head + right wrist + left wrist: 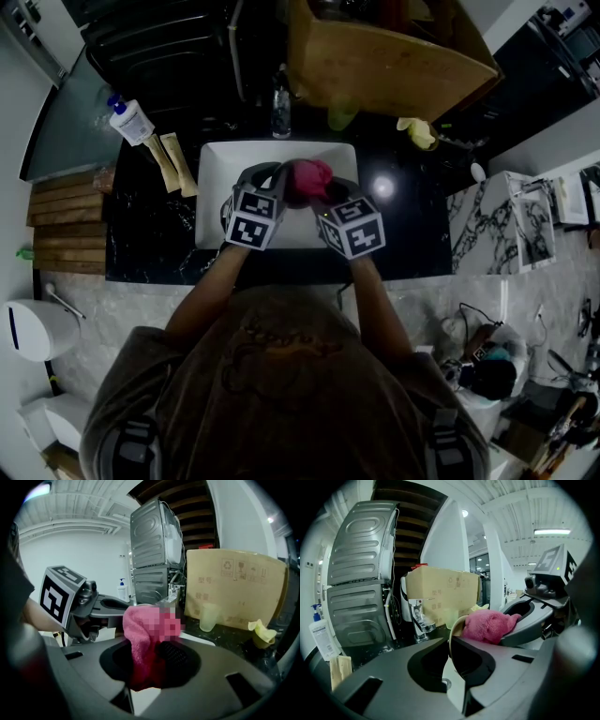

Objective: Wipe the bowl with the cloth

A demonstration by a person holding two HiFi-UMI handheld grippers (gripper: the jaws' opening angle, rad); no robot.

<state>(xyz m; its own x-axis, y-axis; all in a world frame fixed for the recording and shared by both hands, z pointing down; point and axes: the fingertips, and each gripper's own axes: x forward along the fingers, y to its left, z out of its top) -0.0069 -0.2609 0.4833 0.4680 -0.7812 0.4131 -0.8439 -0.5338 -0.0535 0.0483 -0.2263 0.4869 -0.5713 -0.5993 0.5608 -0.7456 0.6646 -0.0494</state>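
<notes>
Our left gripper (449, 660) has its fingers clamped on the rim of the bowl (453, 629) — the rim stands on edge between them. Our right gripper (149, 665) pinches the pink cloth (140, 634), which bulges out past its fingertips and lies against the bowl, just beyond the left fingers. Both grippers hang over the white sink (217, 161) — the faucet (418, 620) stands farther out, beyond the left fingertips.
</notes>
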